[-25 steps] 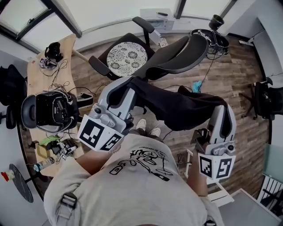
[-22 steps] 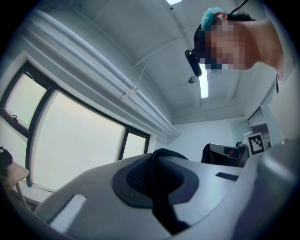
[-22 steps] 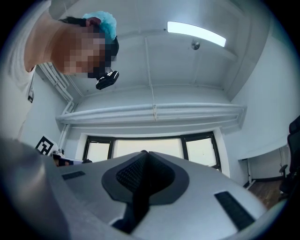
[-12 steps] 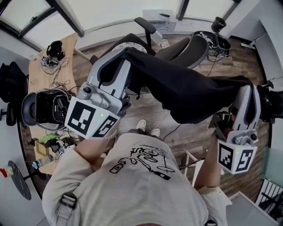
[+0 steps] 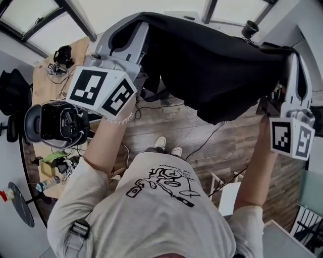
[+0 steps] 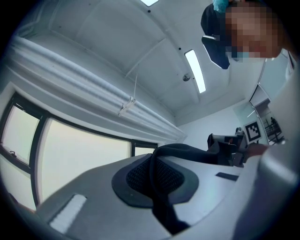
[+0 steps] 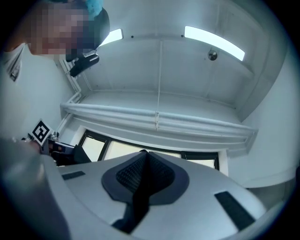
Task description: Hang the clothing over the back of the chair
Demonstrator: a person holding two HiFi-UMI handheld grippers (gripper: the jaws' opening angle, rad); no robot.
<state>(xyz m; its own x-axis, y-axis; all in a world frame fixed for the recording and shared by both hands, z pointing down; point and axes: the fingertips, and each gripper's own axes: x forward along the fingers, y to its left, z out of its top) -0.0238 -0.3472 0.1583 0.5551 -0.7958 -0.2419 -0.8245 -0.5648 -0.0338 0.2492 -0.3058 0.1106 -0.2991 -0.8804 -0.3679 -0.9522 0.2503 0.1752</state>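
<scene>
Wood floor (image 5: 222, 146) below, windows (image 5: 30, 15) across the top of the head view. Black garment (image 5: 212, 65) is up in the air, stretched wide between the two tools. Its middle sags and its lower edge hangs free over the floor.

Left tool (image 5: 139, 20) is at the garment's top left corner, clenched on the fabric. In the left gripper view the jaws are together, with a dark strip of garment pinched between the pads (image 6: 136, 177) and trailing off to the right. Right tool (image 5: 295, 56) is at the garment's top right corner, also clenched on the fabric. In the right gripper view the jaws are together, with a dark fold of garment caught between them and hanging down. Both tools point upward; ceiling lights (image 7: 213, 42) and window frames show beyond the garment in both gripper views.

Person in a grey T-shirt (image 5: 161, 201) stands below the garment, both arms reaching up to it. Shoes (image 5: 166, 143) are on the floor under the garment's lower edge. Tabletop (image 5: 43, 83) is left of the garment, carrying a black headset (image 5: 50, 123), cables (image 5: 63, 95) and small clutter. Whether the garment touches anything besides the tools cannot be told.
</scene>
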